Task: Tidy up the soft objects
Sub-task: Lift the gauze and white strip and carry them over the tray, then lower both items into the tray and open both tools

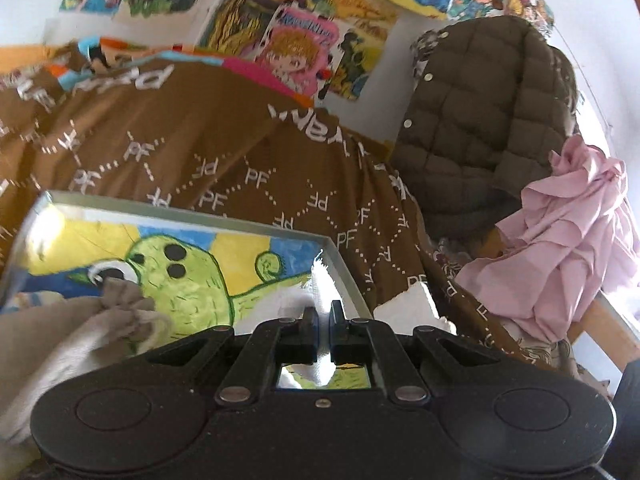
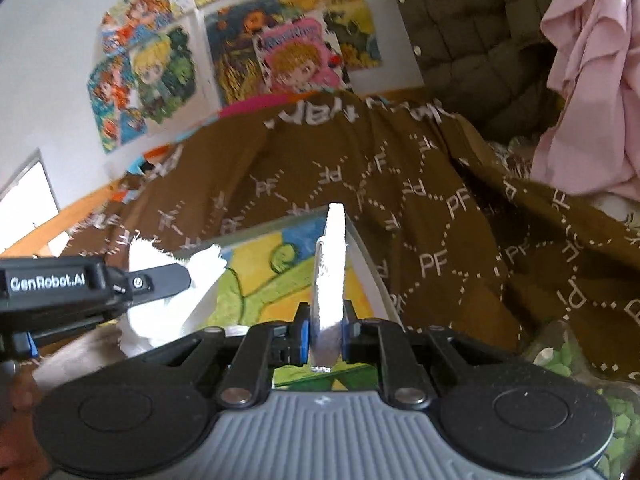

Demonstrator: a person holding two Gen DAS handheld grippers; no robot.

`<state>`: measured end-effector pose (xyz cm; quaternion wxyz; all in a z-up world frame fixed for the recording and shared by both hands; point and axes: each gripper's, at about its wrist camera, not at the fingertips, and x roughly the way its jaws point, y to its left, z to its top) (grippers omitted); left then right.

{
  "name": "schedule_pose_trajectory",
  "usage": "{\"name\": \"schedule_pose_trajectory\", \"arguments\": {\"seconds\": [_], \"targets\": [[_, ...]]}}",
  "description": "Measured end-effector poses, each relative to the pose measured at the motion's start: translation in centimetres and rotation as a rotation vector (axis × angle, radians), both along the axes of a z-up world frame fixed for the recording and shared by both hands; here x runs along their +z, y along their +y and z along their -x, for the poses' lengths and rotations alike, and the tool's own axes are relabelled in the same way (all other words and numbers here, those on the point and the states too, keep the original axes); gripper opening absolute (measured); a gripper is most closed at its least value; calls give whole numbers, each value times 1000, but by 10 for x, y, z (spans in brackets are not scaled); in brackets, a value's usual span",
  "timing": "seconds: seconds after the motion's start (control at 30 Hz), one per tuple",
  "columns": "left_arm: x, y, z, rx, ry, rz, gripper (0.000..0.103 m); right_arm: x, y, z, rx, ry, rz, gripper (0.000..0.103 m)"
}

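A white frayed cloth (image 2: 172,300) hangs over a grey tray (image 1: 200,216) lined with a green cartoon drawing. My left gripper (image 1: 323,334) is shut on one edge of the white cloth (image 1: 320,284); the left gripper also shows in the right wrist view (image 2: 176,276). My right gripper (image 2: 326,336) is shut on another edge of the cloth, which stands up as a narrow white strip (image 2: 332,264) between its jaws. A beige drawstring pouch (image 1: 120,304) lies in the tray at the left.
A brown blanket (image 1: 224,152) with white "PF" letters covers the bed behind the tray. A dark quilted jacket (image 1: 480,120) and a pink ruffled garment (image 1: 560,248) hang at the right. Colourful drawings (image 2: 280,52) cover the white wall.
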<state>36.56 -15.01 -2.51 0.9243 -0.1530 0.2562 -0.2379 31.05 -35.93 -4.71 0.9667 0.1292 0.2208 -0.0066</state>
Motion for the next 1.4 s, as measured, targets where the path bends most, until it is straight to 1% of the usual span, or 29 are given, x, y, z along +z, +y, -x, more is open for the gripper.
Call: {"name": "schedule_pose_trajectory", "arguments": {"seconds": [0.17, 0.4, 0.47, 0.6, 0.67, 0.73, 0.77, 0.8, 0.83, 0.87, 0.93, 0.97, 1.03, 1.07, 1.2, 1.3, 1.4], "targets": [[-17, 0, -20, 3, 68, 9, 5, -11, 0, -13, -3, 55, -15, 16], [-35, 14, -30, 38, 146, 22, 6, -14, 1, -17, 3, 77, -31, 17], [-36, 16, -30, 47, 156, 14, 8, -13, 1, -17, 4, 74, -31, 19], [-38, 19, -27, 50, 176, 5, 17, -13, -2, -17, 12, 78, -56, 23], [-37, 19, -24, 56, 179, -3, 18, -13, -4, -16, 16, 82, -79, 25], [-36, 20, -22, 63, 183, -12, 31, -12, -6, -16, 15, 84, -92, 30], [-35, 20, -20, 69, 182, -16, 33, -11, -7, -15, 16, 84, -99, 32], [-35, 20, -18, 75, 180, -20, 38, -10, -8, -15, 20, 84, -109, 38], [-34, 21, -16, 80, 177, -25, 45, -9, -10, -14, 25, 86, -122, 46], [-32, 21, -15, 88, 178, -31, 49, -8, -11, -13, 29, 85, -132, 50], [-29, 22, -11, 106, 179, -41, 59, -5, -12, -11, 34, 82, -137, 59], [-27, 23, -9, 113, 178, -45, 61, -2, -13, -9, 33, 81, -138, 61], [-21, 25, -5, 126, 172, -54, 68, 3, -15, -4, 31, 70, -150, 71], [-18, 26, -2, 135, 168, -59, 70, 5, -16, -1, 29, 63, -159, 73], [-4, 30, 13, 161, 146, -81, 77, 20, -22, 14, 27, 28, -189, 86], [11, 31, 28, 182, 119, -97, 85, 35, -24, 30, 34, -1, -183, 91], [26, 35, 47, 198, 81, -101, 90, 52, -24, 48, 40, -36, -163, 97]]}}
